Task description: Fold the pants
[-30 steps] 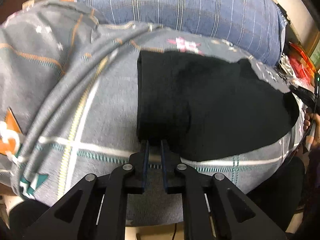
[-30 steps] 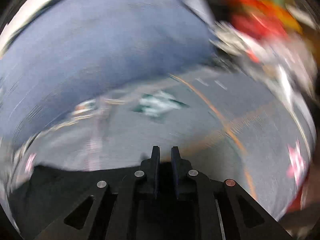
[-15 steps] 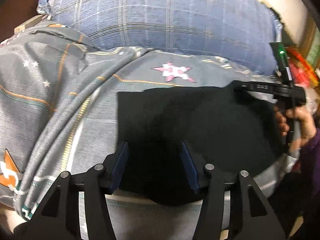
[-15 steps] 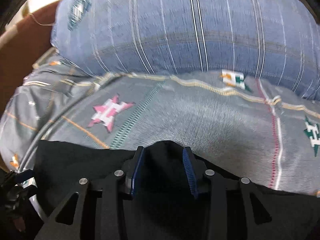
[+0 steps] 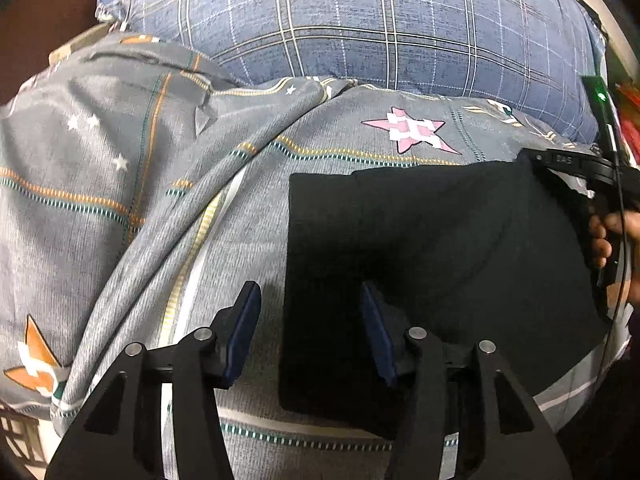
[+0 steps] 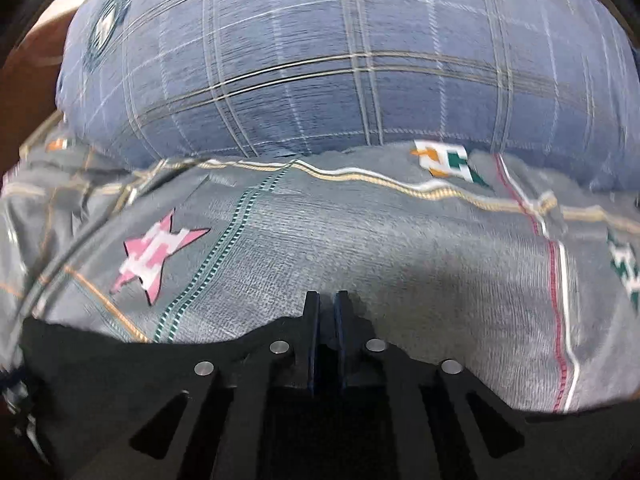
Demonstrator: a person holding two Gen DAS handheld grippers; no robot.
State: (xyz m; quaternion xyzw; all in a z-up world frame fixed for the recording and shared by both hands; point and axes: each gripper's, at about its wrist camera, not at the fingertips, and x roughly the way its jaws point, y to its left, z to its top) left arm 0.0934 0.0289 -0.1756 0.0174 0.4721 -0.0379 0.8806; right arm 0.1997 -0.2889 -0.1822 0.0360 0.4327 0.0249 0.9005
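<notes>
Since the earlier frame, left gripper [image 5: 310, 332] has spread wide, straddling the left edge of the folded black pants [image 5: 432, 264] on the bed sheet [image 5: 120, 184]. Right gripper [image 6: 327, 320] is pinched narrow on the pants' far edge.

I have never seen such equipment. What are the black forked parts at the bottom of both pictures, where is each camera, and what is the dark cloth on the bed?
No robot is here. A person holds one two-finger gripper in each hand, and a wide-angle camera on each gripper looks forward along its fingers. The left gripper stands open, its blue pads apart over the near left edge of the black pants, holding nothing. The right gripper has its fingers nearly together at the far edge of the pants; whether cloth is pinched cannot be told. The left view also shows that right gripper and the hand holding it. The folded pants lie on a grey patterned bedsheet, before a blue checked pillow.
</notes>
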